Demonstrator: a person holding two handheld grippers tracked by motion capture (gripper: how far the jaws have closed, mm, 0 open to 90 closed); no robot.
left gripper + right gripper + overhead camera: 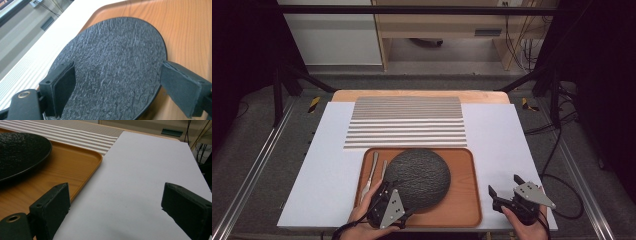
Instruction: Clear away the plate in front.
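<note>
A dark, rough-textured round plate lies on a wooden tray. My left gripper hovers at the plate's near left edge. It is open, and its pads stand wide apart and clear of the plate. One jaw is over the plate, the other over the tray beside the rim. My right gripper is open over the white table cover, to the right of the tray, with nothing between its jaws.
Two pieces of metal cutlery lie in the tray, left of the plate. Beyond the tray a striped placemat covers the table's far middle. Black frame posts and cables stand around the table.
</note>
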